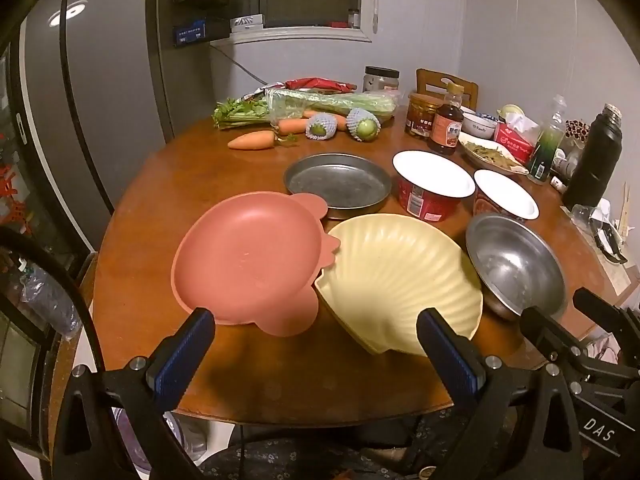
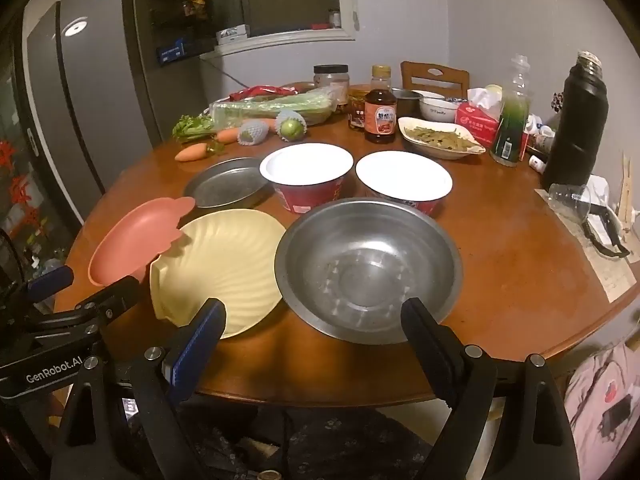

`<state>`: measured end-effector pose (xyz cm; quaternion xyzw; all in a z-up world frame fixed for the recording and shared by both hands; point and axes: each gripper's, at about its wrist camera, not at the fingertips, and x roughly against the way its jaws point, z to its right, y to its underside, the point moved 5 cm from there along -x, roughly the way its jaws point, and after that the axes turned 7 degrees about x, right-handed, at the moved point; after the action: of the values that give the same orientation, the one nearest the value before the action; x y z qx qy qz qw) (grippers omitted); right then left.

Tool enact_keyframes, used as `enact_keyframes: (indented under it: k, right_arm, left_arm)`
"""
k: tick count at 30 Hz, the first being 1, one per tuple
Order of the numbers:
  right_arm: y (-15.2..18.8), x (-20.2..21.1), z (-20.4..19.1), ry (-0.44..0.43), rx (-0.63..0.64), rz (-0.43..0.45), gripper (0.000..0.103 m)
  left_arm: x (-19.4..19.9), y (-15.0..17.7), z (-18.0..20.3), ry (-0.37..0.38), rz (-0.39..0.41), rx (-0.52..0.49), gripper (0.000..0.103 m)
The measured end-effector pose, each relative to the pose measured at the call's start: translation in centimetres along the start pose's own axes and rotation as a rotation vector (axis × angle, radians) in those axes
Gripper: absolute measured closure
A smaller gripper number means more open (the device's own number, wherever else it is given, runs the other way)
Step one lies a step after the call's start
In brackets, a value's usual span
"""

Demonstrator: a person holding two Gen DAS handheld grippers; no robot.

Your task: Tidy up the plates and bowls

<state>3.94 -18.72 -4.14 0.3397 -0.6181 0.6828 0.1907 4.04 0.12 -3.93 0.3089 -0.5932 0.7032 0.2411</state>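
Both hand-held grippers hang with jaws wide and empty above the counter's (image 1: 160, 184) near edge. The left hand-held gripper (image 1: 316, 328) view shows the whole pink plate (image 1: 248, 264), touching the yellow shell plate (image 1: 400, 280). The right hand-held gripper (image 2: 312, 316) view shows the entire steel bowl (image 2: 368, 268) and both red bowls (image 2: 308, 184).

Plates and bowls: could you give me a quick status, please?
Left gripper, right gripper open, empty. Pink plate overlaps yellow shell plate; steel bowl alongside. Nothing stacked, nothing blocking.
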Motion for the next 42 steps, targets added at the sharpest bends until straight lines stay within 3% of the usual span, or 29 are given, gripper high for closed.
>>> enact_keyframes:
  k: [42]
  right_arm:
    - [-0.16, -0.12, -0.23, 0.033, 0.033, -0.026, 0.013]
  left_arm:
    - [0.5, -0.27, 0.04, -0.012, 0.011, -0.013, 0.001]
